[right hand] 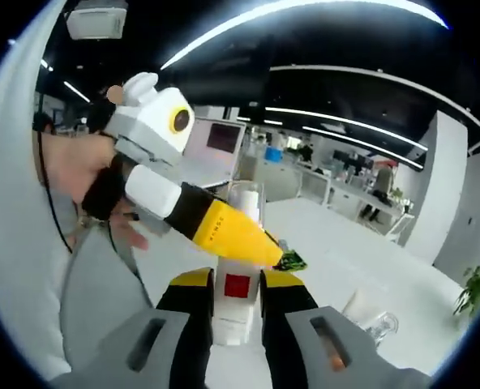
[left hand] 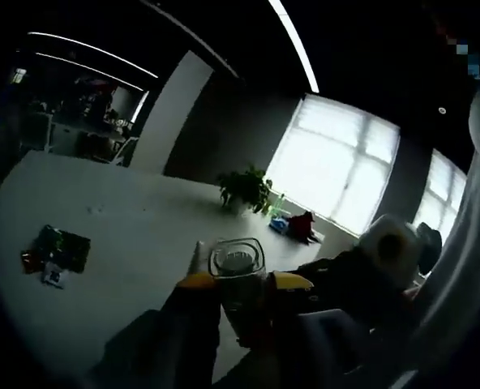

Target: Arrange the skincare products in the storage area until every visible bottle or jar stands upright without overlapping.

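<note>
Left gripper view: left gripper (left hand: 242, 285) w/ yellow-tipped jaws pinches a clear glass jar with square rim (left hand: 238, 267), held above the white tabletop (left hand: 118, 219). Small green packets (left hand: 57, 247) lie on the table at left, potted green plant (left hand: 246, 189) near the window. Right gripper view: right gripper (right hand: 237, 285) clamps a white rectangular bottle with red square label (right hand: 235, 296); left gripper crosses just above it, person's hand (right hand: 78, 170) on its grip.

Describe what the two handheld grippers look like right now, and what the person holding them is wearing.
The right gripper has black jaws with yellow tips rising from a grey body. The left gripper, seen in the right gripper view, has a white-grey housing, a white section, then a black band and a yellow jaw with small dark lettering. The person's hand on it wears a black fingerless glove; a thin dark cable hangs nearby.
</note>
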A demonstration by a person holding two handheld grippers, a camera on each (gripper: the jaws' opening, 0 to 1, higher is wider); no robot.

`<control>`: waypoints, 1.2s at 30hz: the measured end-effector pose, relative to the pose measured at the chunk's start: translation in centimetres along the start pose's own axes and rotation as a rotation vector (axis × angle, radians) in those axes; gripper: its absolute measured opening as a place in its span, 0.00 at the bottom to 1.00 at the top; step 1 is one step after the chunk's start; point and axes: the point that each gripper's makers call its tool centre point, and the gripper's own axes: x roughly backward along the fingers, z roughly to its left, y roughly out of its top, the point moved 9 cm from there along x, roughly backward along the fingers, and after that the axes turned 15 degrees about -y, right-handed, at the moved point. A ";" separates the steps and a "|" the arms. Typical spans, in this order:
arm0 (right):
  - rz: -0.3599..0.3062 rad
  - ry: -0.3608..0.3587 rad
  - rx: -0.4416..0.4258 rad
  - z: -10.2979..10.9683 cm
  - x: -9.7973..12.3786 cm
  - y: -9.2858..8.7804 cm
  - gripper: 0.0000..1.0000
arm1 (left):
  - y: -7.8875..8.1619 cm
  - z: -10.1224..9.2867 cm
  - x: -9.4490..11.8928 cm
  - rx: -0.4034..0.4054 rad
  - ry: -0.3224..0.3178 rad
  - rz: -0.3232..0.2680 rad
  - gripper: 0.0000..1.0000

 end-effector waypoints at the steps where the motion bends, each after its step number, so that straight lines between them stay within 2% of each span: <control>1: -0.001 0.008 0.015 0.1 0.1 0.1 0.22 | 0.2 -0.2 0.0 -0.020 -0.014 0.011 0.18; 6: 0.002 0.107 0.003 0.0 0.6 0.2 0.24 | 0.9 -1.5 0.0 -0.170 -0.113 0.122 0.17; 10: -0.022 0.248 -0.069 -0.3 1.5 0.3 0.25 | 1.5 -2.8 0.3 -0.240 -0.235 0.177 0.17; 11: -0.034 0.269 -0.067 -0.5 1.7 0.5 0.25 | 1.7 -3.1 0.3 -0.252 -0.259 0.186 0.17; 12: -0.055 0.322 -0.062 -0.6 2.1 0.7 0.25 | 1.9 -3.4 0.4 -0.265 -0.285 0.186 0.17; 16: -0.081 0.414 -0.025 -1.3 3.3 1.3 0.24 | 2.6 -4.8 0.4 -0.310 -0.383 0.220 0.17; 20: -0.105 0.499 0.029 -1.3 3.9 1.7 0.23 | 2.9 -6.3 -0.3 -0.358 -0.477 0.285 0.17; 23: -0.094 0.529 0.045 -1.3 3.9 1.5 0.22 | 2.6 -7.0 -1.0 -0.395 -0.487 0.326 0.16; 25: -0.093 0.524 0.034 -1.5 3.9 1.1 0.22 | 2.5 -6.9 -1.3 -0.396 -0.478 0.327 0.16; 29: -0.101 0.466 -0.016 -1.8 4.0 0.3 0.21 | 2.1 -6.7 -2.0 -0.362 -0.428 0.309 0.16; 36: -0.104 0.438 -0.034 -2.2 4.6 -0.6 0.20 | 1.7 -7.0 -3.0 -0.327 -0.406 0.300 0.19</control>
